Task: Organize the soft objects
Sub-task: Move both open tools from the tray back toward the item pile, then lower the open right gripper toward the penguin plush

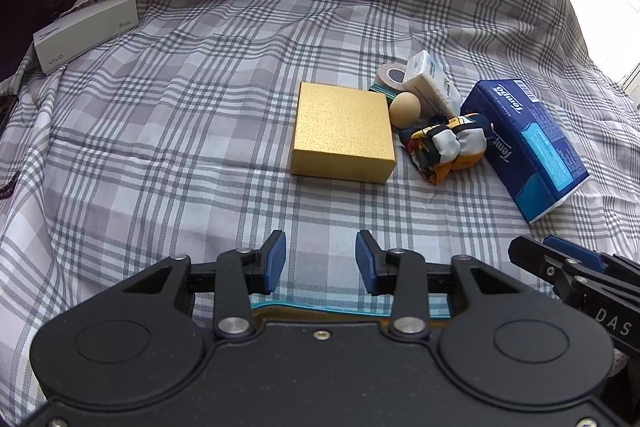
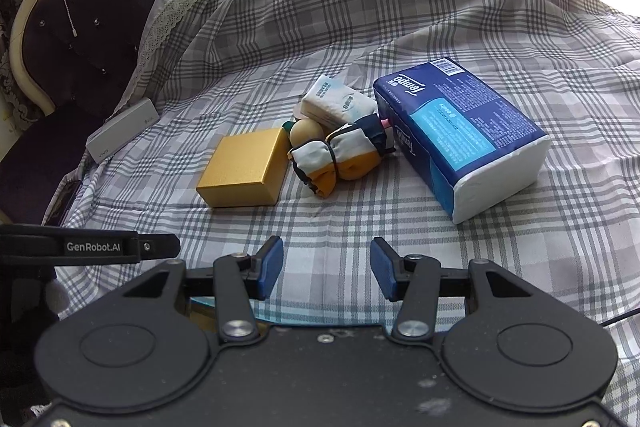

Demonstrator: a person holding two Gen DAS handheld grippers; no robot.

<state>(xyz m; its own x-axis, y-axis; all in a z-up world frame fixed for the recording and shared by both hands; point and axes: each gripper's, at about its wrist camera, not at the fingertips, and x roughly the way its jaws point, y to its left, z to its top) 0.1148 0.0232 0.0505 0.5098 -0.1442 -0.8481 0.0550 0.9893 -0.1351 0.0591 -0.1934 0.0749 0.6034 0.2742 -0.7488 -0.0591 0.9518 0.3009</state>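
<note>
Nothing picked up yet, so likely the very start: choosing which soft thing to grab first. Soft things all in one bunch on the checked cloth (image 1: 160,147): a tied-up scarf (image 2: 344,155), a small tissue pack (image 2: 340,103) behind it, and a big blue tissue pack (image 2: 464,135) just beside the scarf. Hard things mixed in: a gold box (image 2: 244,169) near the scarf, an egg (image 2: 306,133) touching or almost touching the scarf, and maybe a tape roll (image 1: 391,74), half hidden and hard to tell. White box (image 1: 86,33) well apart, off by the chair (image 2: 60,39). Left claw (image 1: 321,259) apart and empty, tipped down at the cloth, aimed about at the gold box. Right claw (image 2: 326,267) also apart and empty, tipped down, aimed at the scarf. Next: reach to the scarf, close gently, and lift without bumping the egg, which could roll or break.
</note>
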